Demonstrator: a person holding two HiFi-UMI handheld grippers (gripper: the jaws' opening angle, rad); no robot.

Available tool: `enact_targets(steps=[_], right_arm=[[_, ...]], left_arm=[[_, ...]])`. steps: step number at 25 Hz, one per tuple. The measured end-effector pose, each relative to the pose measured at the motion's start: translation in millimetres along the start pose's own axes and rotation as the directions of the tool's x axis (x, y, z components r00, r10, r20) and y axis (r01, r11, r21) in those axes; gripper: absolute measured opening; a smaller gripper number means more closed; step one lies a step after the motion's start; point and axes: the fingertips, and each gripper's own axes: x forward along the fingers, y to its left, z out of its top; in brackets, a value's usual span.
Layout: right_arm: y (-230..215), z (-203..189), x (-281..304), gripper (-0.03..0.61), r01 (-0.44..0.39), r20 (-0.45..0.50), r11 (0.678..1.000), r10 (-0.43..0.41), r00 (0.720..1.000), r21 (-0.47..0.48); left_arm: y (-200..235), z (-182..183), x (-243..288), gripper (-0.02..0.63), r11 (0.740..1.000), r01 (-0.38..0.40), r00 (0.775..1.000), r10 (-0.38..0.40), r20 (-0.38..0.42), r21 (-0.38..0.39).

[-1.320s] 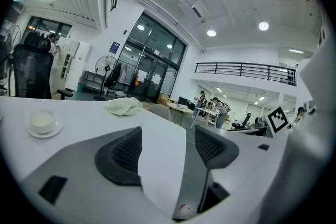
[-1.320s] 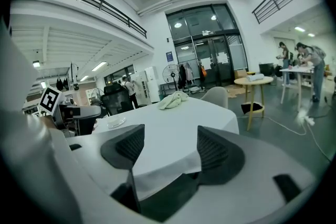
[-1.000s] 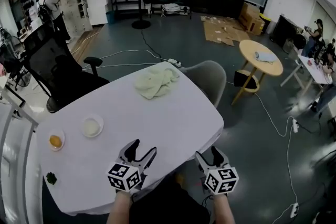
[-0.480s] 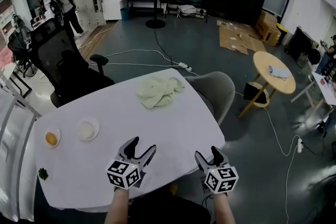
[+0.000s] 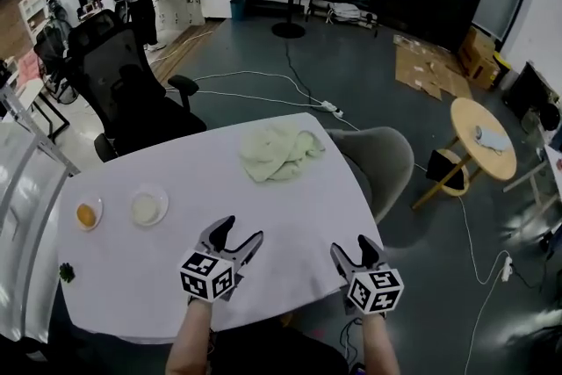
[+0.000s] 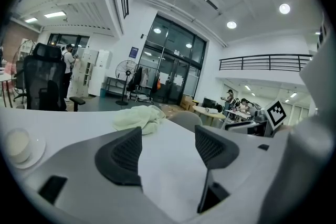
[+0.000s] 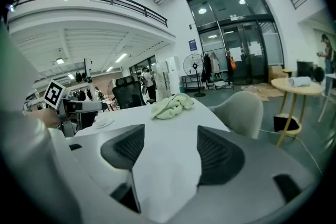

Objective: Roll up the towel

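The towel (image 5: 278, 152) lies crumpled in a loose heap at the far edge of the white table (image 5: 290, 215), just in front of a grey chair (image 5: 378, 158). Both grippers are at the near edge, well apart from the towel and pointing toward it. The left gripper (image 5: 241, 231) has its jaws apart, and its own view shows only bare tabletop between them, with the towel beyond. The right gripper (image 5: 351, 247) also has its jaws spread with nothing between them but the table surface. To the left on the table sit a white dish (image 5: 147, 208), beside it a smaller dish (image 5: 87, 213) holding something orange, and nearer the edge a small green thing (image 5: 66, 273). A black chair (image 5: 123, 92) stands past the table's far left corner.
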Motion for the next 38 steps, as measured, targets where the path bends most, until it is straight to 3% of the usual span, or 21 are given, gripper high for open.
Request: enact_targets(steps=[8,18,29,33,38], right_arm=[[-22.9,18.3,59.2,0.311,-0.047,-0.046,0.996,0.044,0.998,-0.074],[-62.5,30.9,147.7,0.307,-0.065,-0.141,0.986,0.043,0.989,-0.152],[-95.7,50.0,244.2,0.292,-0.067,-0.211,0.982,0.028,0.977,-0.179],[-105.0,53.1,272.6,0.258,-0.061,-0.235,0.977,0.011,0.972,-0.206],[-108.7,53.8,301.5,0.235,-0.067,-0.255,0.986,0.026,0.967,-0.152]], left_arm=[[23.2,-5.0,50.5,0.33,0.996,0.021,0.994,-0.012,-0.107,0.084],[67.9,-27.6,118.6,0.33,0.987,0.025,0.968,0.015,-0.249,0.158],[110.0,-51.7,186.5,0.297,0.962,0.056,0.925,0.051,-0.377,0.267],[116.4,-64.0,205.7,0.271,0.946,0.082,0.901,0.065,-0.43,0.314],[120.8,-74.9,216.1,0.219,0.946,0.103,0.875,0.061,-0.481,0.308]])
